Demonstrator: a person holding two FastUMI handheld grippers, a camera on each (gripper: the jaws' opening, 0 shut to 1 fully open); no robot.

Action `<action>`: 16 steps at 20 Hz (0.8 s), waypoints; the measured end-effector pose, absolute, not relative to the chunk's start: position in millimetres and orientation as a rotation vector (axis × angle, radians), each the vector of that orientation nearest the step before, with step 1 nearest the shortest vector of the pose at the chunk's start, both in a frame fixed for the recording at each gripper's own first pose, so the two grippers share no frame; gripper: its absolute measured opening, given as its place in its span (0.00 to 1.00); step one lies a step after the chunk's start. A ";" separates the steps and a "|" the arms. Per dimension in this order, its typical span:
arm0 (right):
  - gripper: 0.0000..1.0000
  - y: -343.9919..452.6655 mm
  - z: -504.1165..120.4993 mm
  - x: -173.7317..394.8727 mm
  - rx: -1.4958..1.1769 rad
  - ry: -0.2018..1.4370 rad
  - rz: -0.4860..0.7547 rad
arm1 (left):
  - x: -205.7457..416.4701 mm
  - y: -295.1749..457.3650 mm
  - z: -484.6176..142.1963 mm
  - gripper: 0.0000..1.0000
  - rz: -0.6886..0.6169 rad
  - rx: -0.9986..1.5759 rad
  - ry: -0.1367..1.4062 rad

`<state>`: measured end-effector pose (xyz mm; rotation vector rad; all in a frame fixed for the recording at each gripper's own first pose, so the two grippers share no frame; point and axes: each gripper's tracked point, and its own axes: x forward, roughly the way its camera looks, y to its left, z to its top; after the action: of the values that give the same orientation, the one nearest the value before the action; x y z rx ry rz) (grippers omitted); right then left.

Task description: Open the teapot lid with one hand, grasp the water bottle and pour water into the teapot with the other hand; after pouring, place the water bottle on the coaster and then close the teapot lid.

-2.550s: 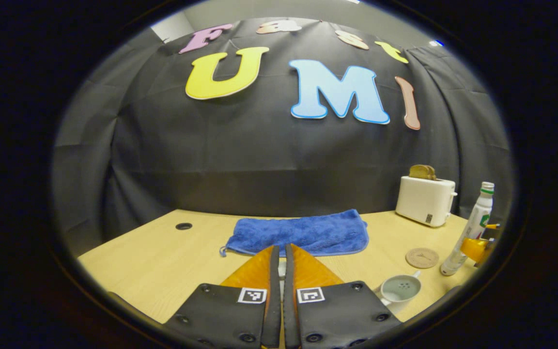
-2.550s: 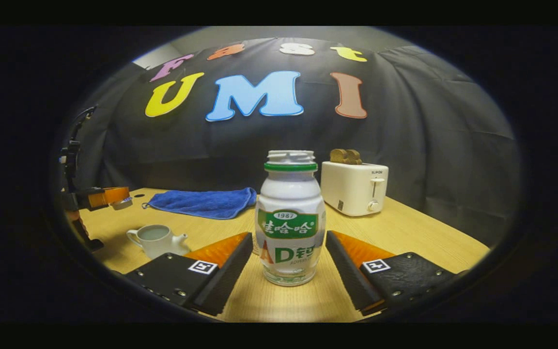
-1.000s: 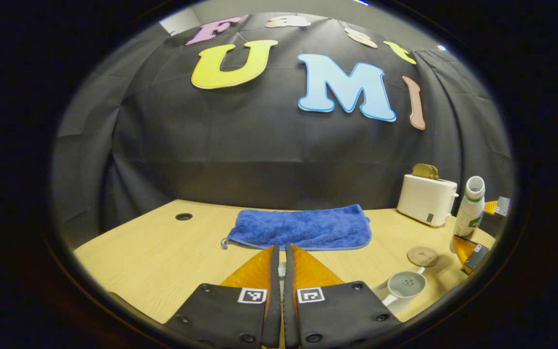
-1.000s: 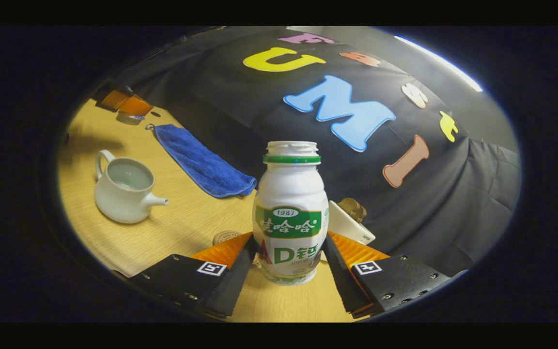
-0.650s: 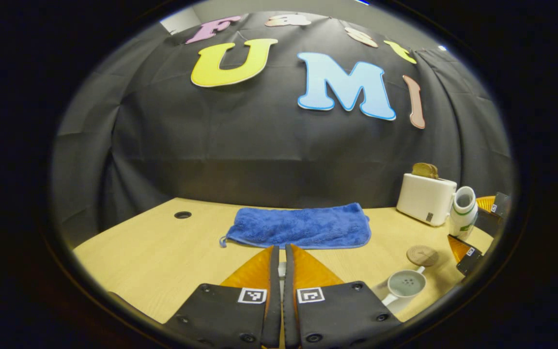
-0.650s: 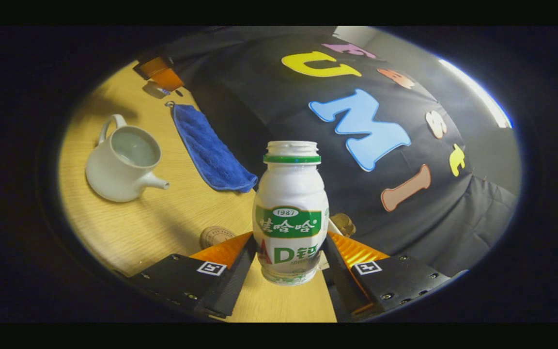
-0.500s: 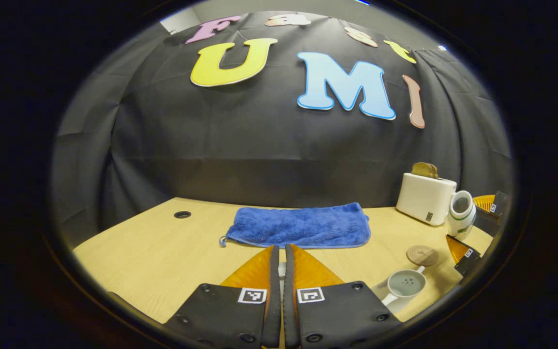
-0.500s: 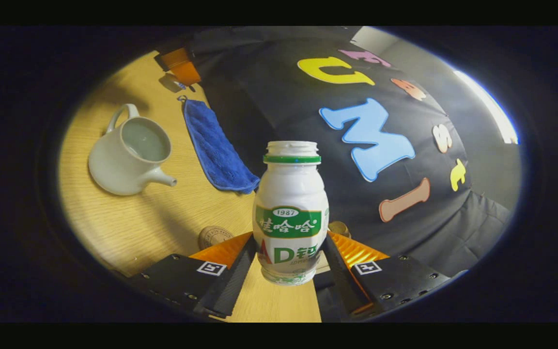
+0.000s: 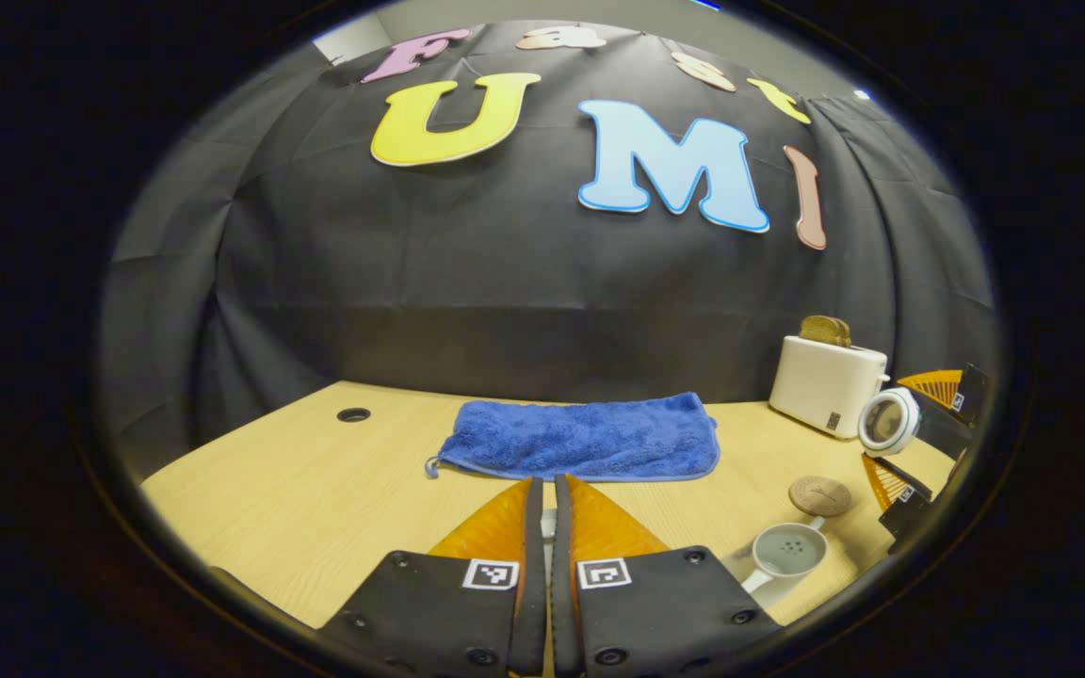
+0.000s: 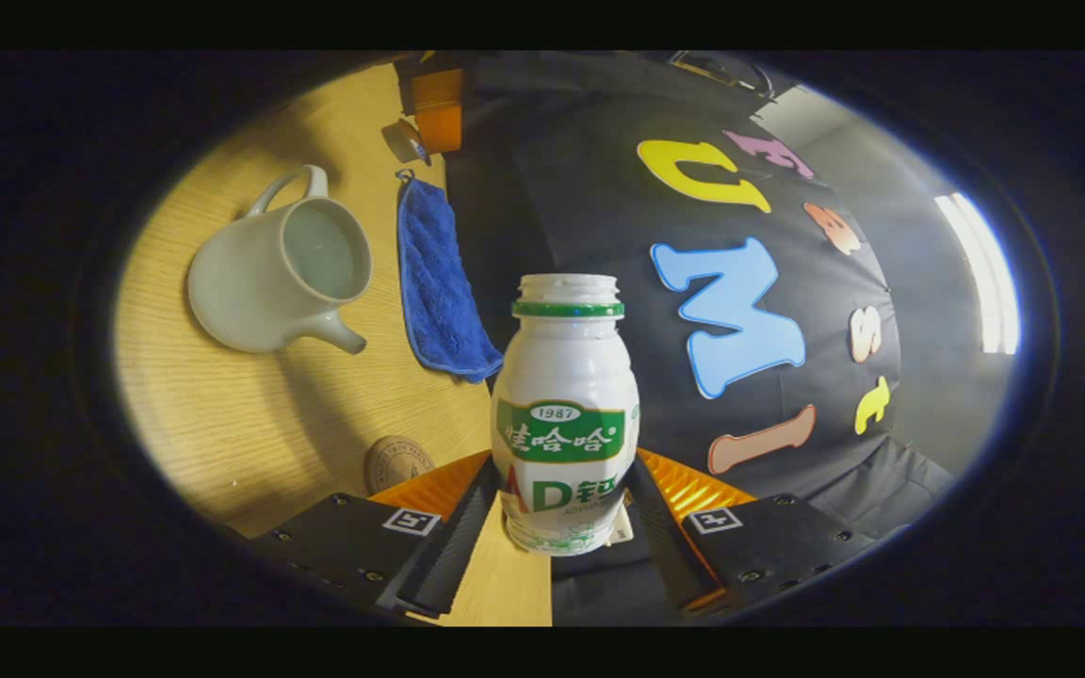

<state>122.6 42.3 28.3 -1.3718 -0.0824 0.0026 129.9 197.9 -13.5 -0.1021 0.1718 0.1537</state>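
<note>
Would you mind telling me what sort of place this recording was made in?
Most likely a staged demonstration booth, not a real kitchen: a black cloth wall backs a bare wooden table set with a toaster, a blue towel and a teapot.

The right gripper (image 10: 557,490) has lifted the water bottle (image 10: 565,414) off the table (image 10: 222,414) and rolled it steadily over toward the teapot (image 10: 279,264). Seen from the left gripper view, the bottle's open mouth now faces sideways, no longer upright.
</note>
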 end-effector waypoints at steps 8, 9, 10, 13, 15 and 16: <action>0.80 51.8 33.2 117.3 -1.525 -0.152 0.032 | 130.2 196.6 -15.9 0.08 0.151 -0.105 0.180; 0.80 52.9 33.7 117.0 -1.537 -0.157 0.035 | 130.1 196.4 -15.7 0.08 0.151 -0.105 0.180; 0.80 54.0 34.1 116.2 -1.548 -0.163 0.038 | 130.2 196.6 -16.8 0.08 0.150 -0.105 0.182; 0.80 55.9 36.9 114.8 -1.590 -0.192 0.035 | 130.0 196.3 -18.6 0.08 0.150 -0.103 0.186; 0.80 56.3 37.1 114.7 -1.605 -0.203 0.039 | 129.9 197.1 -18.0 0.08 0.149 -0.102 0.188; 0.80 57.7 38.5 114.4 -1.615 -0.210 0.038 | 130.3 196.5 -19.4 0.08 0.148 -0.102 0.189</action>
<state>114.4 57.7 38.5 -1.6147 -0.2100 0.0381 130.3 196.5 -19.4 -0.1016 0.1893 0.1483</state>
